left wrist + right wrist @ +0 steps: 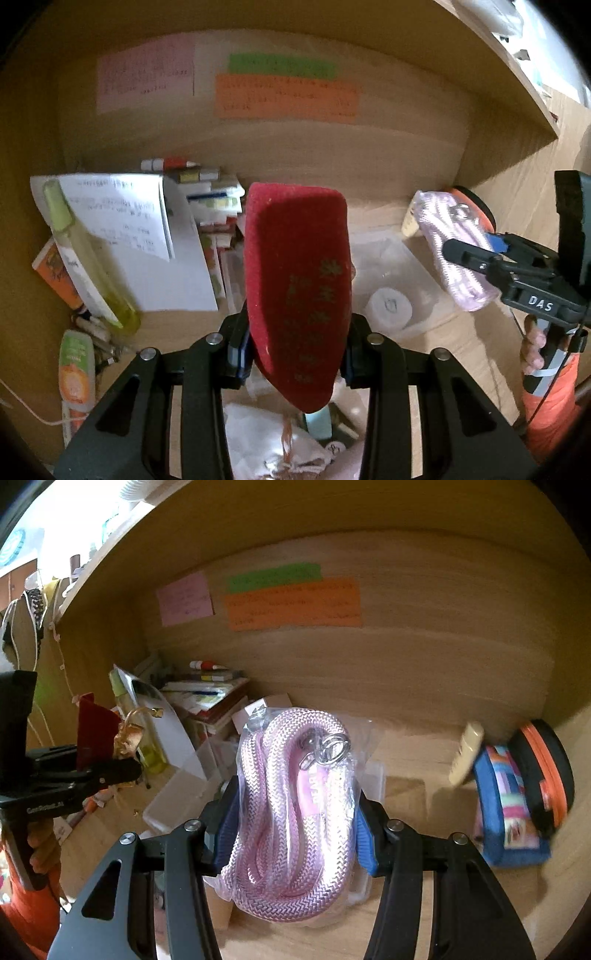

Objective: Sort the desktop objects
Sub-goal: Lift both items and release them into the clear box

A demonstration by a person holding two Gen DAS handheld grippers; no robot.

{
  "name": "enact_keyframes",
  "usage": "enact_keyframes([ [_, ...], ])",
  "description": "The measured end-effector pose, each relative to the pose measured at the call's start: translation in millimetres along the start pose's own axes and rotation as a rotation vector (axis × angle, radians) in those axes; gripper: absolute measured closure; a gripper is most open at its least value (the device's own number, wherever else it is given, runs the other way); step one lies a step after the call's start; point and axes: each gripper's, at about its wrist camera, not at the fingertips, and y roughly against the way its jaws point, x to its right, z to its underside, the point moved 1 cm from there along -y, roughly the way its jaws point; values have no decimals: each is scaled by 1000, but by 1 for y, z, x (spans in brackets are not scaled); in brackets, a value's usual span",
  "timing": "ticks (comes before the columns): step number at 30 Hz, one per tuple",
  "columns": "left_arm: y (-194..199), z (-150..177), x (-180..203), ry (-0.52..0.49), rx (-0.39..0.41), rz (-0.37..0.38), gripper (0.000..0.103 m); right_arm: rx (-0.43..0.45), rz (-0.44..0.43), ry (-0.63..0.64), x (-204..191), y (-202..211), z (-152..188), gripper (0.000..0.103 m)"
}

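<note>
My left gripper (295, 358) is shut on a red velvet pouch (297, 288) with faded gold lettering, held up above the desk. It also shows in the right wrist view (94, 734) at the left. My right gripper (291, 830) is shut on a clear bag of coiled pink rope (291, 812) with a metal ring clip. In the left wrist view the right gripper (476, 251) holds the same bag (450, 254) at the right, above the desk. A clear plastic box (391, 280) lies on the desk below both.
A stack of papers and booklets (147, 240), a yellow-green bottle (88, 254) and tubes (75, 369) crowd the left. A blue patterned roll (509, 808) and a black-orange disc (546, 775) lean at the right. Coloured notes (291, 602) hang on the back wall. A white cloth bag (266, 443) lies near.
</note>
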Motion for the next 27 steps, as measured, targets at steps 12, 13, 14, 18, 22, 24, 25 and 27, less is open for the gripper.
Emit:
enact_keyframes([
  [12, -53, -5, -6, 30, -75, 14, 67, -100, -2, -48, 12, -71, 8, 54],
  [13, -58, -5, -8, 33, -84, 13, 67, -117, -6, -54, 13, -76, 10, 54],
  [14, -64, -4, -9, 36, -94, 10, 67, -129, -4, -53, 14, -80, 13, 54],
  [18, -83, 2, -13, 43, -134, 9, 67, -148, 33, -39, 11, -93, 23, 54],
  [22, -91, 8, -12, 40, -168, 30, 67, -188, 5, -13, 1, -106, 30, 54],
  [24, -93, 12, -11, 38, -178, 32, 67, -208, -1, 9, -7, -111, 33, 54],
  [25, -95, 13, -11, 36, -187, 33, 67, -215, 1, 23, -10, -113, 35, 54],
  [27, -97, 16, -11, 33, -198, 28, 66, -225, 3, 46, -17, -116, 38, 54],
])
